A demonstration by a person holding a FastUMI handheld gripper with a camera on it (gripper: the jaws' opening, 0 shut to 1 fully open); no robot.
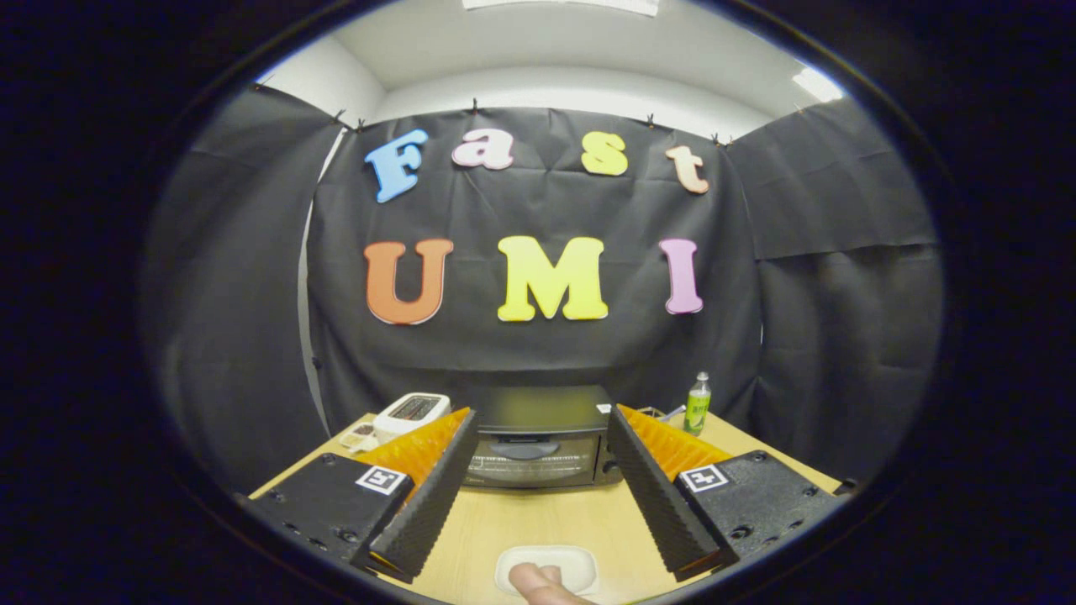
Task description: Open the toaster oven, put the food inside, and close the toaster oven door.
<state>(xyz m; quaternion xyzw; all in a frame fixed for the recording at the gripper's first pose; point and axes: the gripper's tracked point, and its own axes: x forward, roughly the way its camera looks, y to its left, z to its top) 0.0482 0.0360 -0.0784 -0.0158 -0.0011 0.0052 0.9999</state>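
A black toaster oven (pixel 538 437) stands at the back of the wooden table (pixel 538 525), door shut, its handle across the top of the glass. Close below the fingers sits a small white dish (pixel 567 561) with a pinkish piece of food (pixel 538 581) on it. My gripper (pixel 538 424) hovers above the table with its fingers spread wide and nothing between them. The oven shows in the gap beyond the fingertips, and the dish lies between the finger bases.
A white appliance (pixel 411 412) stands left of the oven, with a small snack packet (pixel 360 436) in front of it. A green bottle (pixel 697 404) stands right of the oven near the table's back edge. Black cloth walls close the booth on three sides.
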